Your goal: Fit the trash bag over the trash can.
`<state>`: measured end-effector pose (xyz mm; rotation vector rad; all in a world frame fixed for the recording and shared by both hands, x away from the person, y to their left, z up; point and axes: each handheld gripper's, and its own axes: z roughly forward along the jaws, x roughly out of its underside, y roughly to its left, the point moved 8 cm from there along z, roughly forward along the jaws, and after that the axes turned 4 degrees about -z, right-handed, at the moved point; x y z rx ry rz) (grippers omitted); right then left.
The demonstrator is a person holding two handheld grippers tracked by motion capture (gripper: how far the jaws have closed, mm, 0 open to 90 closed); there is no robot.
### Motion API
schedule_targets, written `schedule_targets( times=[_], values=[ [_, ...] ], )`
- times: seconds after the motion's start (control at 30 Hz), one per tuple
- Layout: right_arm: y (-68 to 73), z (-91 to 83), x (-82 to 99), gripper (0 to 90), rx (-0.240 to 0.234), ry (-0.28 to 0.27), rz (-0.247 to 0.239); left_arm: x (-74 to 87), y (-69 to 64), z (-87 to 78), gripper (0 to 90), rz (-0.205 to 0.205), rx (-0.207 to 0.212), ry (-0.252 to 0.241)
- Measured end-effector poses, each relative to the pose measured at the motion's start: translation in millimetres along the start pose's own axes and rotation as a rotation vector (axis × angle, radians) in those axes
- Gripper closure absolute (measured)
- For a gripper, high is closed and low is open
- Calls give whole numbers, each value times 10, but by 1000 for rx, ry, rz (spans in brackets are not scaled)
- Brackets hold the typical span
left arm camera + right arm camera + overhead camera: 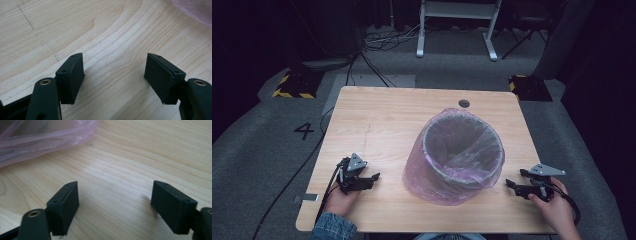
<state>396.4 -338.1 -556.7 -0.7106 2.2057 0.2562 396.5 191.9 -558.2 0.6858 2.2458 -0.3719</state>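
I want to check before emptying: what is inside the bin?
Inside the bin only the pink bag lining its wall can be seen; no rubbish is visible. The near inner wall is hidden by the rim.

A black numeral "4" [304,131] is marked on the grey carpeted floor [257,155]. It lies beyond the left gripper [371,179], off to its left.

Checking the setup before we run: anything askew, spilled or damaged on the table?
Nothing spilled or broken. The bin stands upright; its pink bag hangs loose and crumpled over the rim, pooling on the table at the near side. Both grippers, left and right, are open, clear of it.
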Motion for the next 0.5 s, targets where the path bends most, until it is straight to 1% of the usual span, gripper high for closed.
schedule_targets(
  times=[0.1,0.17,0.2,0.3,0.33,0.5],
  values=[
    [-45,39,-15,144,32,14,18,0,0,0,319,0,0,0],
    [-72,61,-30,136,48,17,27,0,3,0,317,-1,-1,1],
    [-79,77,-42,115,54,18,36,0,7,-1,317,0,-3,2],
    [-128,134,-57,0,70,44,51,-4,10,5,317,-8,-3,1],
    [-141,155,-67,0,68,53,55,-9,19,8,317,-5,-6,-2],
    [-144,164,-75,0,70,53,58,-13,32,15,301,-2,-1,3]
  ],
)
